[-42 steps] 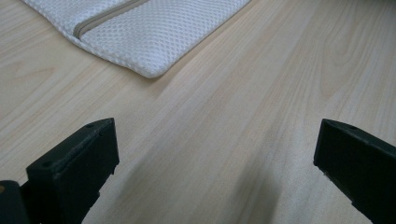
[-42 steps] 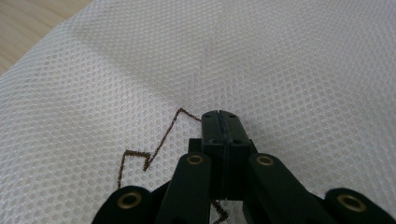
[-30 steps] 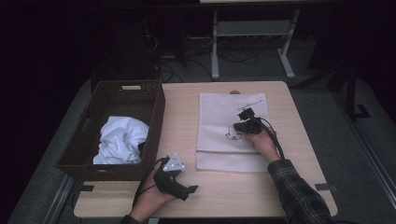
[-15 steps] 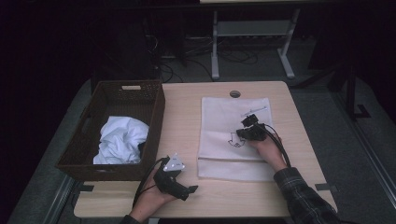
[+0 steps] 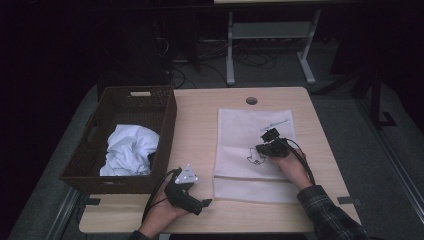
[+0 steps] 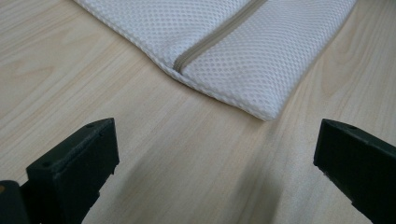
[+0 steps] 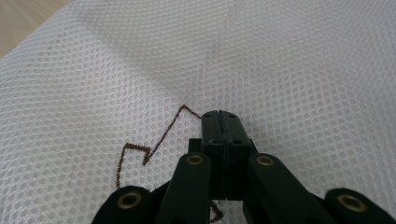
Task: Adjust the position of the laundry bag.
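A white mesh bag [image 5: 245, 125] lies flat on the wooden table [image 5: 195, 125]. It bears a thin dark outline drawing [image 7: 149, 144]. My right gripper [image 5: 260, 150] rests on the bag's middle, beside the drawing. In the right gripper view its jaws [image 7: 219, 116] are pressed together on the mesh, and creases run out from the tips. My left gripper [image 5: 202, 192] lies near the table's front edge, left of the bag, with its jaws wide open [image 6: 215, 154] and nothing between them. Ahead of it lie the bag's near corner [image 6: 261, 56] and its zipper [image 6: 215, 42].
A brown woven basket [image 5: 167, 125] stands on the table's left side and holds a crumpled white cloth [image 5: 127, 150]. A round cable hole [image 5: 251, 100] sits near the table's far edge. Beyond the table, a metal frame stands on the dark floor.
My right gripper has moved toward the table's front edge, and the mesh bag has slid the same way with it. The left gripper has stayed where it was.
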The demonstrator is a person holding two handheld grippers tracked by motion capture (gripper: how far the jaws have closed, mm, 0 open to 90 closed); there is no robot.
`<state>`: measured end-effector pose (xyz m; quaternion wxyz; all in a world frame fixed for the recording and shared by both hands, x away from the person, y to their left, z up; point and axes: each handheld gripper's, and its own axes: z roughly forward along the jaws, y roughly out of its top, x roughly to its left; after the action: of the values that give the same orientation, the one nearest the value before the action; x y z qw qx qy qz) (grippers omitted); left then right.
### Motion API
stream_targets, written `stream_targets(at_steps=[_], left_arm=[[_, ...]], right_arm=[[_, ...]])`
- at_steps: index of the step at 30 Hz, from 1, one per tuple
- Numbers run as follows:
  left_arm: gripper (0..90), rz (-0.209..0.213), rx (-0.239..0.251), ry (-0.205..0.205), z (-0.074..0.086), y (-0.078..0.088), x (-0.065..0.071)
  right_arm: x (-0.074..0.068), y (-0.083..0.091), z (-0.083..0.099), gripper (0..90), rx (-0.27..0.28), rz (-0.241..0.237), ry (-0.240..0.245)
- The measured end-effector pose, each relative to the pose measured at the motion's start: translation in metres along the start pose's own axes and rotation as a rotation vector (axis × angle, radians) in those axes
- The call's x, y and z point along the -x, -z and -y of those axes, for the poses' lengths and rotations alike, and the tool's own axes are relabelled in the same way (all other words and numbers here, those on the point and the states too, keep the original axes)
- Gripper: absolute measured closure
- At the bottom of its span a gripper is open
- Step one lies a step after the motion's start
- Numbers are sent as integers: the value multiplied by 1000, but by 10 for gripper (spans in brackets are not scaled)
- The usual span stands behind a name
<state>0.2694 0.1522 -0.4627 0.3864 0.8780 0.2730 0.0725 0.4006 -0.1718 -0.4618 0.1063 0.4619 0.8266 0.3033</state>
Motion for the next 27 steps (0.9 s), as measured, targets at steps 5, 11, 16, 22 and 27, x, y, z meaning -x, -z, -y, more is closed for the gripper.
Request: stream_targets(at_steps=[5, 11, 16, 22, 27], left_arm=[[0, 0, 0, -4, 0, 0, 0], [0, 1, -1, -4, 0, 0, 1], [0, 1, -1, -5, 0, 0, 1], [0, 1, 1, -5, 0, 0, 1], [0, 0, -2, -4, 0, 0, 1]], right_arm=[[-3, 4, 4, 892, -13, -5, 1], [-3, 6, 8, 891, -7, -12, 6], [-3, 8, 10, 891, -10, -4, 13], [2, 11, 12, 888, -13, 11, 9], [13, 17, 18, 885, -14, 36, -17]])
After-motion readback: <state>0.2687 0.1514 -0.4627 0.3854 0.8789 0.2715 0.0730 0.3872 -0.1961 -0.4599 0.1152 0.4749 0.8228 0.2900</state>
